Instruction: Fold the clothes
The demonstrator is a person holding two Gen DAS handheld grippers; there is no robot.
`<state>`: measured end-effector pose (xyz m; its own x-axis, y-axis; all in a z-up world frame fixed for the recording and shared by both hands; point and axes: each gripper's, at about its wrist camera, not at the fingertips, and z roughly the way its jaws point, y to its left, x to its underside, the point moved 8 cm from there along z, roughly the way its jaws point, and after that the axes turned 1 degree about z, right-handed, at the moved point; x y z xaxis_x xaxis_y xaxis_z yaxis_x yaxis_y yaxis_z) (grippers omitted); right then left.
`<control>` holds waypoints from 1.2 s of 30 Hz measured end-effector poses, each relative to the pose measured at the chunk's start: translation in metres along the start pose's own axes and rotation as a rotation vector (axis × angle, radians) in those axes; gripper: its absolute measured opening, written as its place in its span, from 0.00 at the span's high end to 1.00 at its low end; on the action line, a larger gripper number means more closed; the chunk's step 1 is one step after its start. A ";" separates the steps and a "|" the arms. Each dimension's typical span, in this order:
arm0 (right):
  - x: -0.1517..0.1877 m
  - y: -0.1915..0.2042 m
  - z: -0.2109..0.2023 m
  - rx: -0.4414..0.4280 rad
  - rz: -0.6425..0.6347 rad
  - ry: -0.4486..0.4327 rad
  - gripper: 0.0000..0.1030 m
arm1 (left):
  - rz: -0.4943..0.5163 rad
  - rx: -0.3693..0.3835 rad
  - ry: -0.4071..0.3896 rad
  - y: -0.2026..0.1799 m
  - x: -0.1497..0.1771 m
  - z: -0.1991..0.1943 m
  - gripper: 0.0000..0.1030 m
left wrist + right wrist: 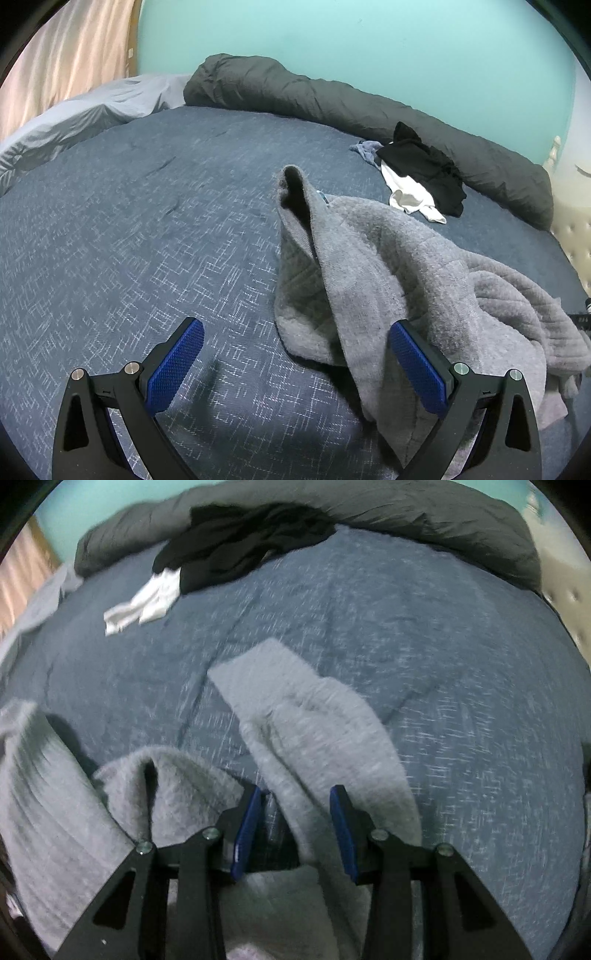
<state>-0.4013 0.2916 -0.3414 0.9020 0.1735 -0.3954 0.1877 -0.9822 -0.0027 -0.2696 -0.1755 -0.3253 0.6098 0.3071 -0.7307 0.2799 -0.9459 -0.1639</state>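
Note:
A grey fleece garment [388, 266] lies crumpled on the blue bedspread [147, 221], one fold standing up in a peak. My left gripper [297, 325] hovers over its near edge, jaws wide apart and nothing between the pads. In the blurred right wrist view a sleeve-like strip of the grey garment [314, 720] runs away over the blue bedspread [461, 701] and passes between the jaws of my right gripper [295, 790]. The jaws stand partly apart, and bedspread shows between the left pad [247, 823] and the cloth, so the pads do not press on it.
A pile of black clothes [424, 166] on a white piece [406, 192] lies at the far right of the bed, also seen as black clothes [240, 539]. Behind it runs a rolled dark grey duvet [332, 96]. A light grey pillow [74, 114] sits far left, and a tufted headboard [576, 236] at the right.

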 end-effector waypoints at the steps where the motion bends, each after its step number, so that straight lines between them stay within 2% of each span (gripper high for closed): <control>1: 0.002 0.002 0.003 0.012 -0.014 0.011 0.69 | 0.001 -0.001 0.001 0.000 0.000 0.000 0.00; 2: 0.002 0.002 0.004 0.021 -0.022 0.009 0.79 | 0.003 -0.002 0.001 0.000 0.000 0.000 0.00; 3: 0.002 0.003 0.004 0.029 -0.028 0.006 0.86 | 0.004 -0.003 0.000 0.000 0.000 0.000 0.00; 5: 0.000 0.000 -0.002 0.035 -0.008 -0.021 0.93 | 0.004 -0.005 0.000 -0.001 0.000 0.000 0.00; 11: -0.009 -0.035 -0.059 0.011 0.105 -0.168 0.94 | 0.005 -0.005 0.003 -0.003 0.000 -0.001 0.00; 14: -0.003 -0.071 -0.090 0.034 0.190 -0.228 0.94 | 0.007 -0.007 0.001 -0.004 0.000 -0.002 0.00; 16: 0.009 -0.099 -0.110 0.082 0.227 -0.257 0.94 | 0.008 -0.008 -0.001 -0.005 0.001 -0.004 0.00; 22: 0.062 -0.180 -0.145 0.159 0.421 -0.257 0.94 | 0.022 -0.008 -0.009 -0.011 0.000 -0.008 0.00; 28: 0.098 -0.225 -0.155 0.202 0.533 -0.247 0.94 | 0.032 -0.011 -0.011 -0.015 0.001 -0.010 0.00; 32: 0.098 -0.247 -0.155 0.218 0.582 -0.251 0.94 | 0.037 -0.014 -0.011 -0.015 0.001 -0.009 0.00; 36: 0.078 -0.261 -0.166 0.242 0.606 -0.324 0.94 | 0.044 -0.016 -0.011 -0.015 0.001 -0.007 0.00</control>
<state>-0.3157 0.5730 -0.2189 0.6530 -0.3996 -0.6434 -0.4335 -0.8938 0.1152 -0.2680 -0.1600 -0.3188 0.6138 0.2639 -0.7441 0.2647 -0.9567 -0.1210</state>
